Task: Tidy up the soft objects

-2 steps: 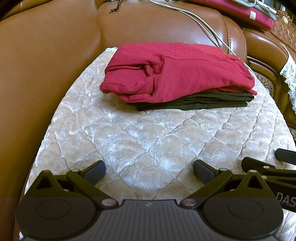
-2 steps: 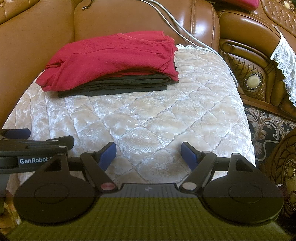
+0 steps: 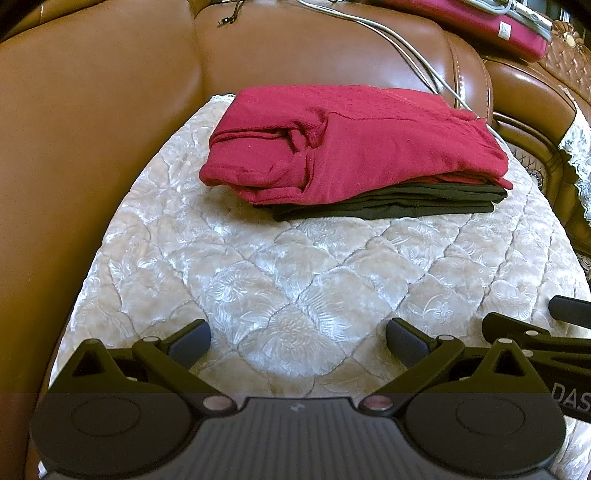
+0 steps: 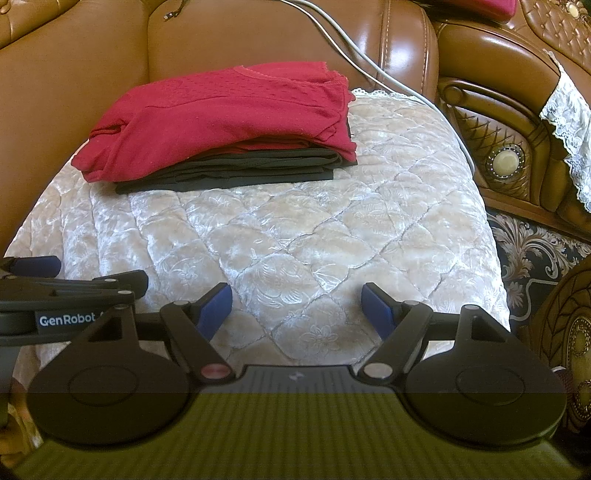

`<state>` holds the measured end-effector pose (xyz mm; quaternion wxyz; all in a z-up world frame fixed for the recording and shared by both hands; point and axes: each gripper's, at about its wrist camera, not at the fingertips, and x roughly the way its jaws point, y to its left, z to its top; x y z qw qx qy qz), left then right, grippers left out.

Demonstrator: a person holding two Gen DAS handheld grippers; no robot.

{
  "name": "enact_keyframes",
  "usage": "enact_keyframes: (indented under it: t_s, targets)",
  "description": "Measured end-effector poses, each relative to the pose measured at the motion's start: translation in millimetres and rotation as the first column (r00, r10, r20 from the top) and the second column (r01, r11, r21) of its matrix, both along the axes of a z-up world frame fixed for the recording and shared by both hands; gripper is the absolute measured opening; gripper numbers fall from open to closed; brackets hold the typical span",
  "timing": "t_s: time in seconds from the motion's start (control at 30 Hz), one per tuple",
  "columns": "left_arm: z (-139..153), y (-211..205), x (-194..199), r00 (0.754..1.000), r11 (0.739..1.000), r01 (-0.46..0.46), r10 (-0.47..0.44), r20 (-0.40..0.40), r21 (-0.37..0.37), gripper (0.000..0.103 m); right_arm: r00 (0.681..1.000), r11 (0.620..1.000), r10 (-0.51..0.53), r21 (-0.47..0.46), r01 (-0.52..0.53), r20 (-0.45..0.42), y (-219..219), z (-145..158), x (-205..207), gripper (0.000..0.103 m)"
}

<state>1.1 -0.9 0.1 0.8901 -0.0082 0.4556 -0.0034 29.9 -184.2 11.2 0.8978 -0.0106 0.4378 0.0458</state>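
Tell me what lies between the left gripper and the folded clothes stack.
Only bare quilted cushion cover separates the left gripper from the red garment on the dark one; the left wrist view shows it.

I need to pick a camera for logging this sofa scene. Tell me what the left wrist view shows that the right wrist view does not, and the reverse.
Only the left wrist view shows the label on the red case lying on the sofa back.

Only the right wrist view shows the patterned dark floor beside the seat and the round ornament on the carved armrest.

Both show the folded red garment lying on the folded dark garment, the quilted cushion, white cables and both open grippers, left and right.
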Motion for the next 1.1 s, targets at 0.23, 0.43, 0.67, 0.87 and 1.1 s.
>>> enact_keyframes:
  t_s: [0.23, 0.43, 0.67, 0.87, 1.1]
  targets:
    - [1.0, 0.2, -0.4, 1.000, 1.000, 0.000, 0.000, -0.003, 0.000, 0.103, 1.000, 1.000, 0.000, 0.001, 0.000, -0.001, -0.1, 0.6, 0.0, 0.085]
    - [1.2, 0.7, -0.2, 1.000, 1.000, 0.000, 0.000, -0.004, 0.000, 0.103, 1.000, 1.000, 0.000, 0.001, 0.000, -0.002, -0.4, 0.1, 0.3, 0.085]
    - [1.2, 0.7, -0.7, 1.000, 1.000, 0.001, -0.001, -0.005, 0.000, 0.103, 1.000, 1.000, 0.001, 0.001, -0.001, -0.001, -1.6, -1.0, 0.1, 0.085]
    - [1.3, 0.5, -1.0, 1.000, 1.000, 0.001, -0.001, -0.005, 0.000, 0.103, 1.000, 1.000, 0.001, 0.000, -0.001, -0.001, -2.0, -0.4, -0.6, 0.085]
    - [1.3, 1.1, -0.6, 1.000, 1.000, 0.001, -0.001, -0.005, 0.000, 0.103, 1.000, 1.000, 0.002, -0.002, -0.002, -0.002, -2.1, -0.6, -0.8, 0.085]
